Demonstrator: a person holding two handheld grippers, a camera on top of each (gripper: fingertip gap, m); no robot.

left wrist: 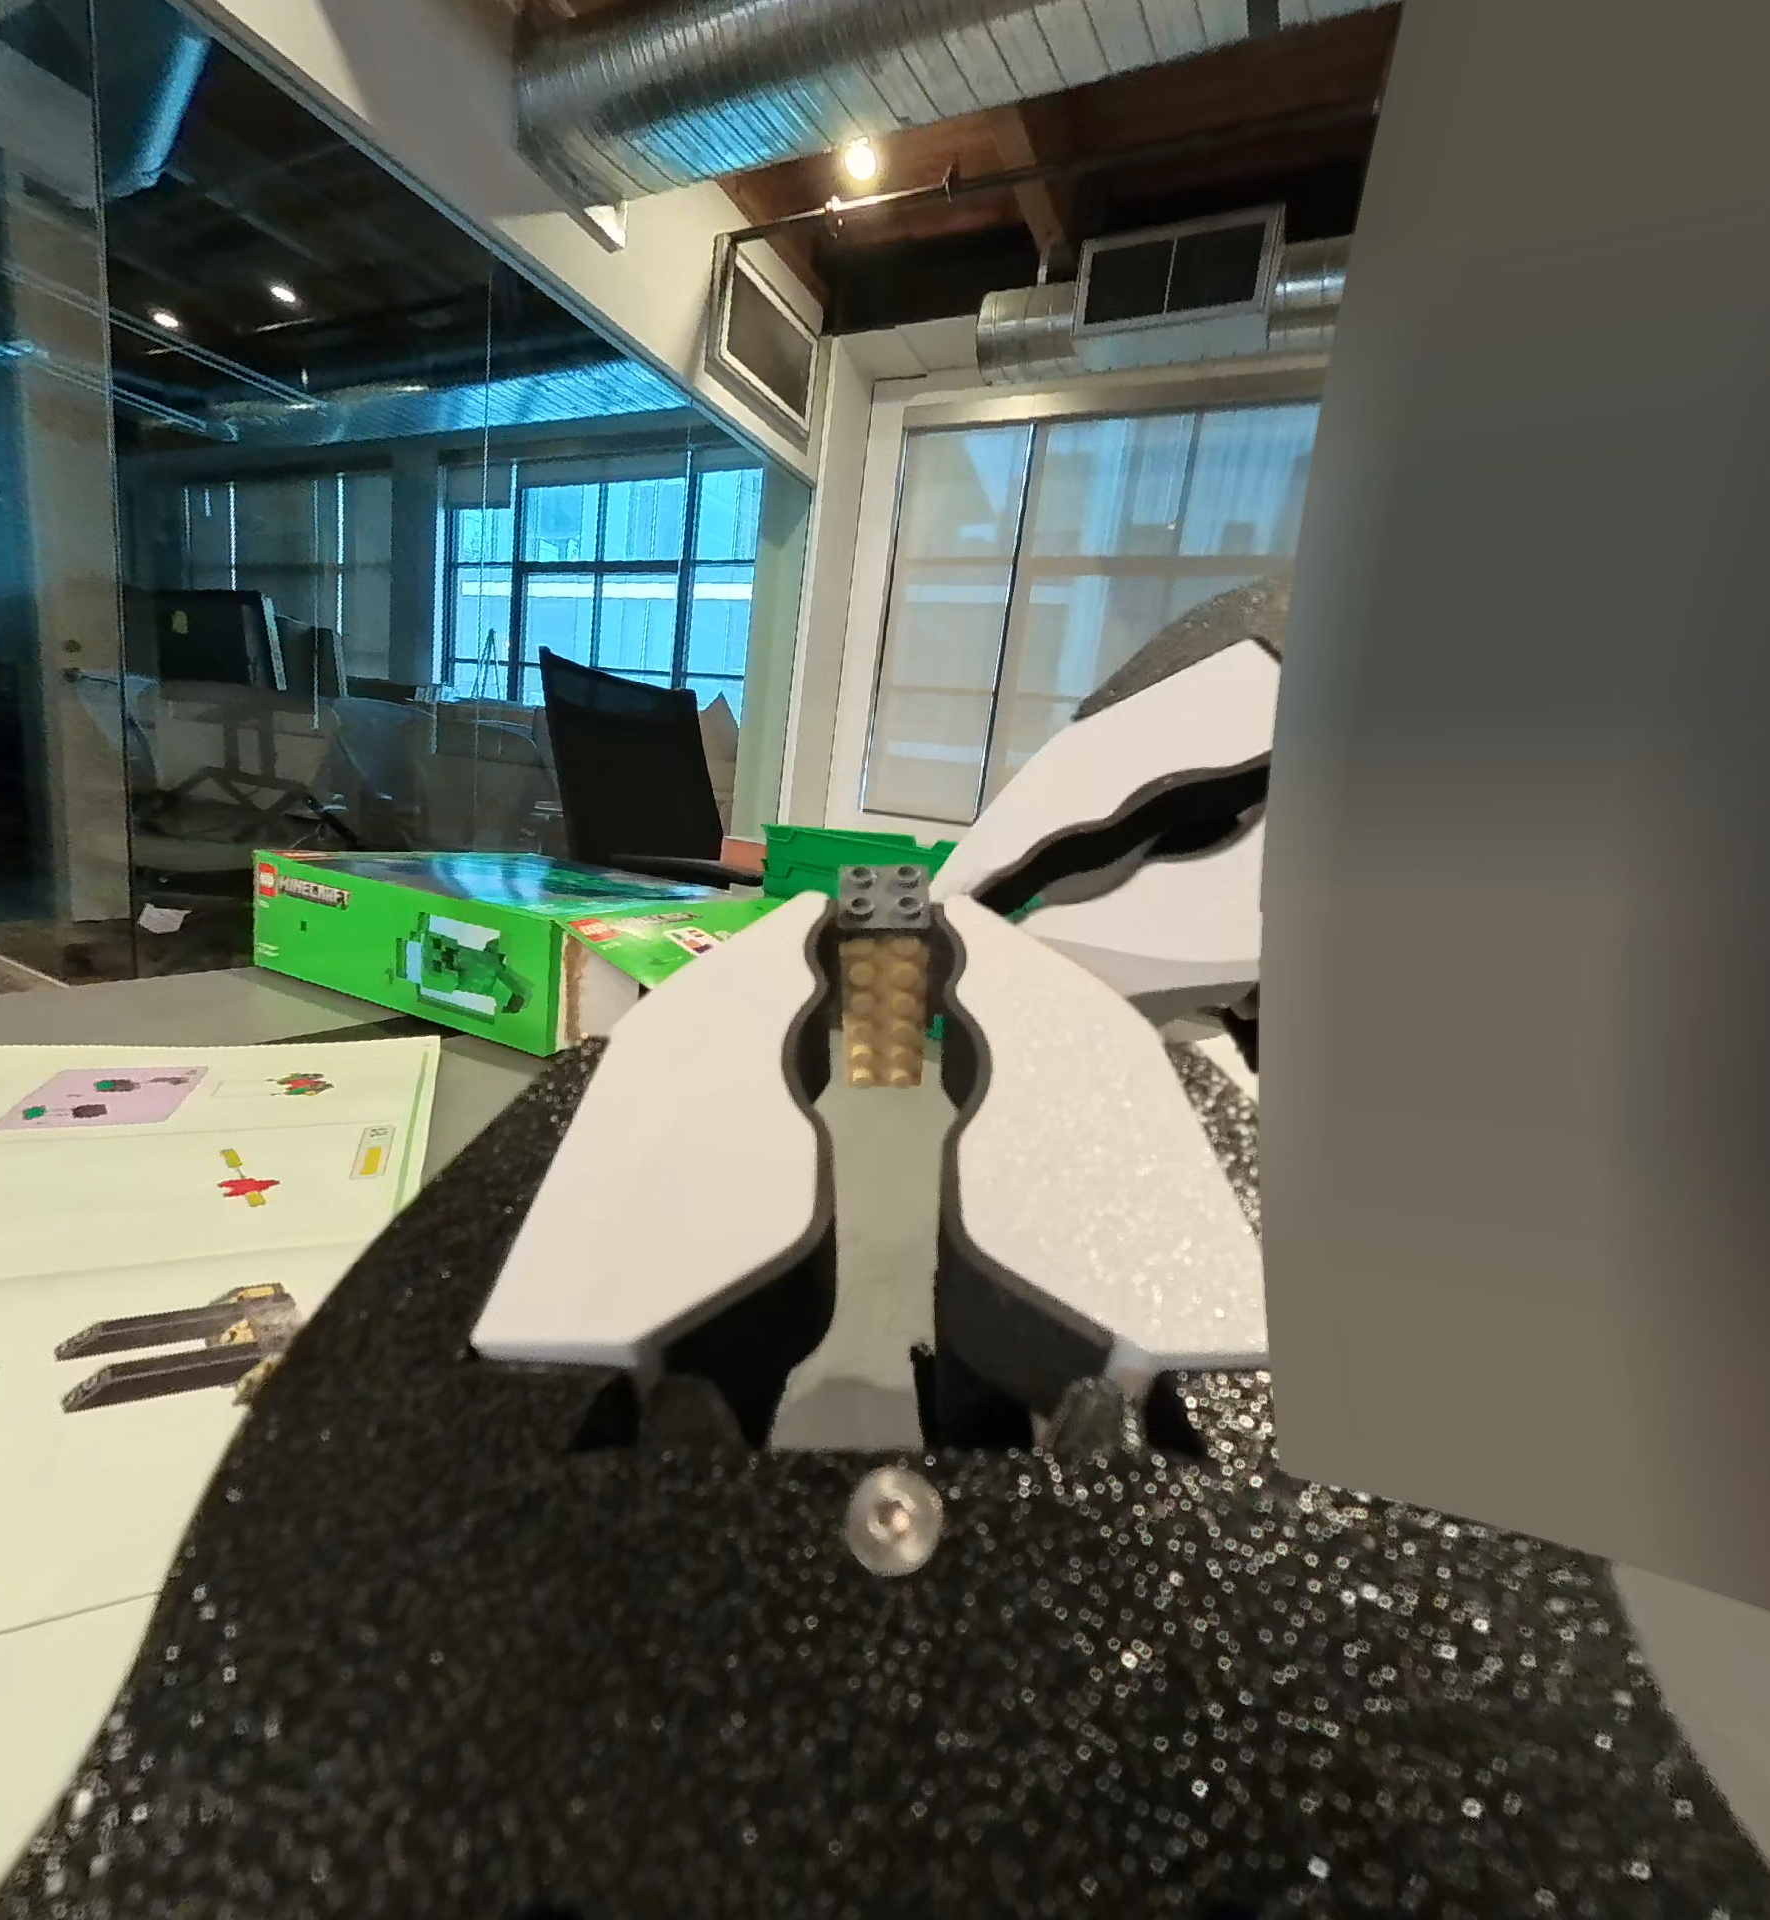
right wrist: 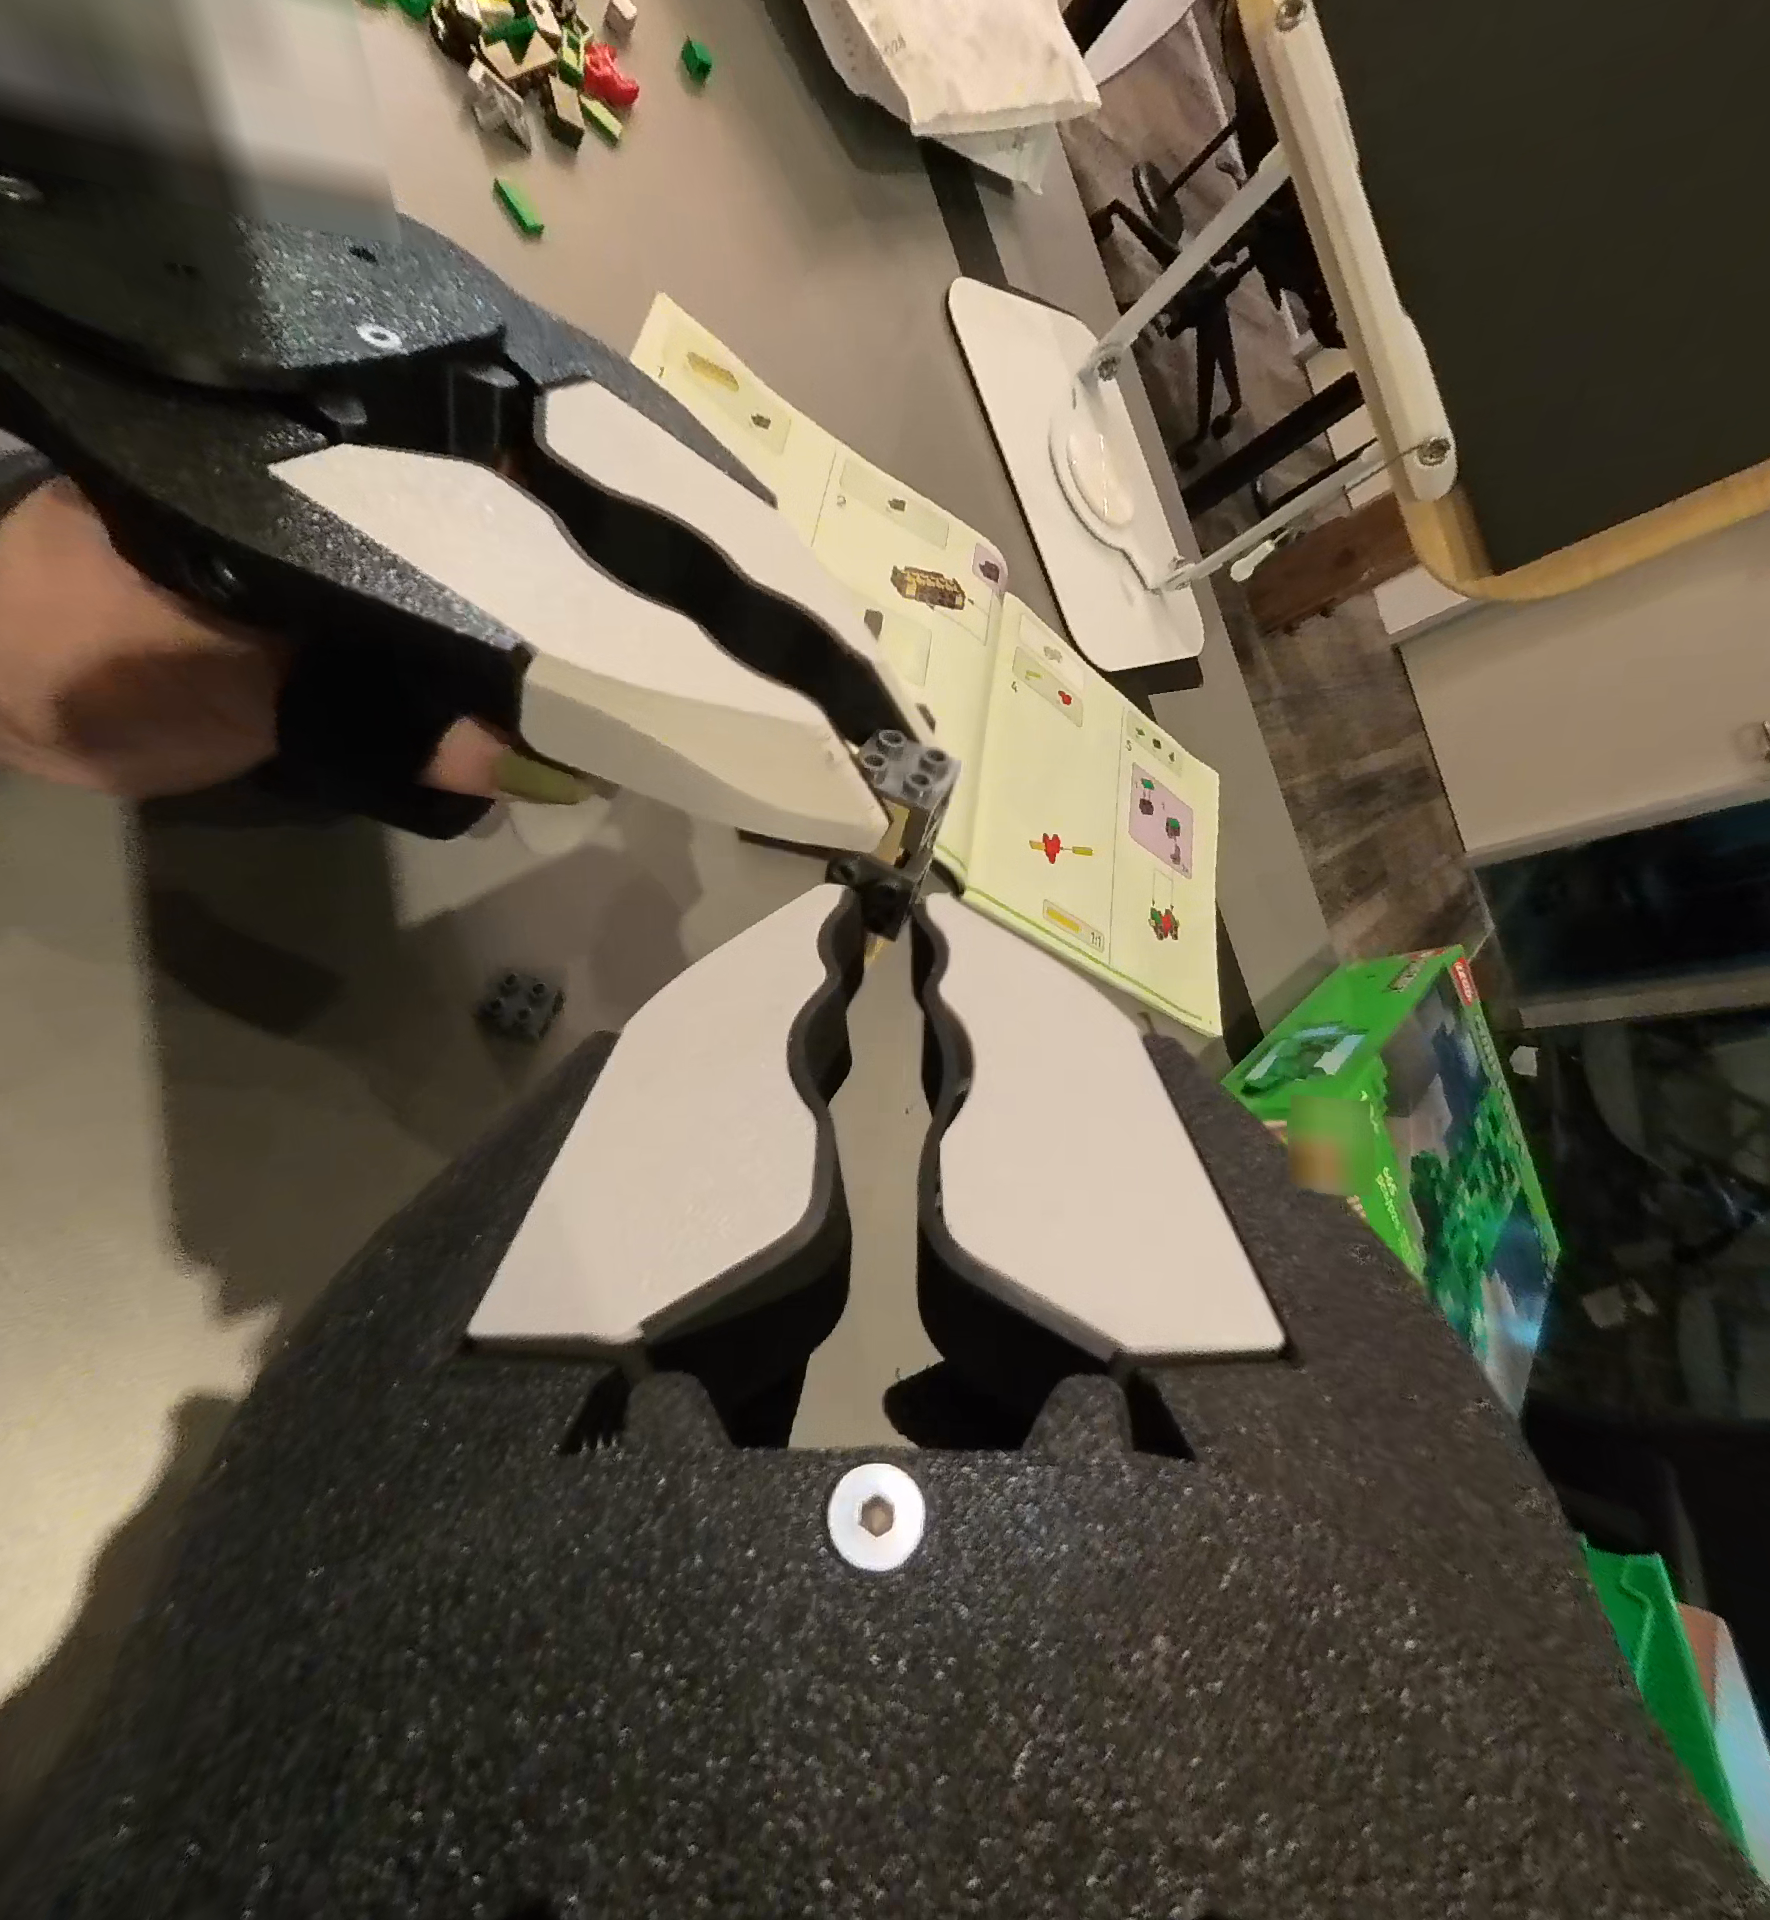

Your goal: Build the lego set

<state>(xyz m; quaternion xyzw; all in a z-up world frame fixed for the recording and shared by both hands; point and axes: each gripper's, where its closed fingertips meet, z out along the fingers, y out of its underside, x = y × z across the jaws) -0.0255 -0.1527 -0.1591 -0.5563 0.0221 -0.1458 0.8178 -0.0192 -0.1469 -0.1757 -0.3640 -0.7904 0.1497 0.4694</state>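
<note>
Left wrist view shows the left tongs level above the counter, pinched on a tan studded plate capped by a grey brick. Right tongs, tilted steeply down, nip a small black piece pressed against that assembly's end. A gloved hand grips the left handle.
</note>
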